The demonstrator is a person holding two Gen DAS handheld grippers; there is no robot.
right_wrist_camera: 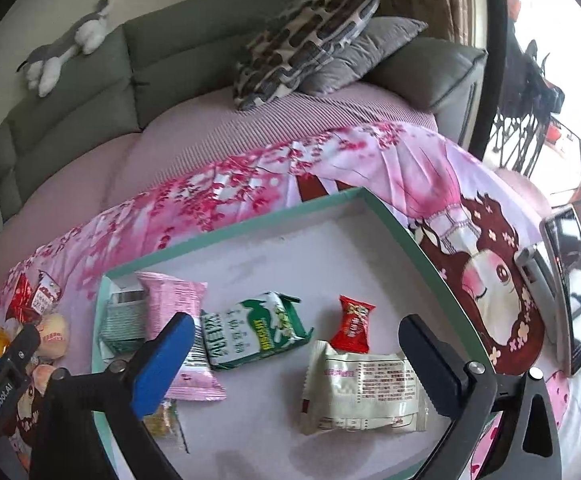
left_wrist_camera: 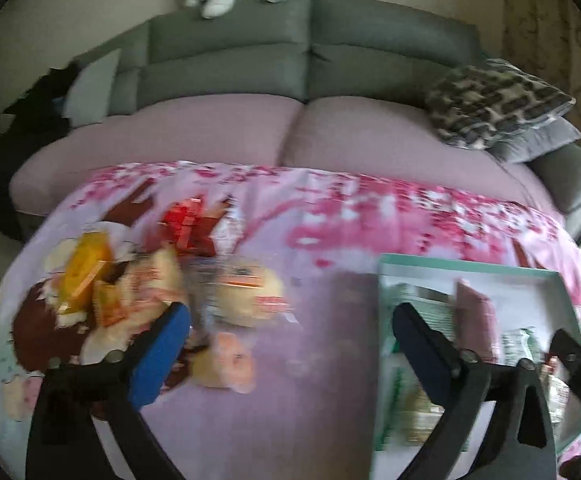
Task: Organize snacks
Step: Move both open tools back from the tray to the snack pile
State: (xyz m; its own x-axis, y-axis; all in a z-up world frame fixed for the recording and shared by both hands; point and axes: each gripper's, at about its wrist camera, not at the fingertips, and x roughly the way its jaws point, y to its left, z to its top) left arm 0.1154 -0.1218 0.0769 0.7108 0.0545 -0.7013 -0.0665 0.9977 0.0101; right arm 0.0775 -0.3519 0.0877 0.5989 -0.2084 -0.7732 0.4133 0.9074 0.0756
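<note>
Over the teal-rimmed tray (right_wrist_camera: pixel 246 222), right tool (right_wrist_camera: pixel 294 344) spread wide and empty above green packet (right_wrist_camera: pixel 256 330), white packet (right_wrist_camera: pixel 364 386) and red candy (right_wrist_camera: pixel 352 324), left tool (left_wrist_camera: pixel 290 328) wide, empty, beside loose snack pile (left_wrist_camera: pixel 138 284) on floral cloth (left_wrist_camera: pixel 330 216).

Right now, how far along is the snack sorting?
Partly done. The tray already holds several packets, among them a pink pack, a green pack, a red candy and a white pack. Both hand-held grippers, left and right, are open and empty. A pile of snacks remains on the cloth.
</note>
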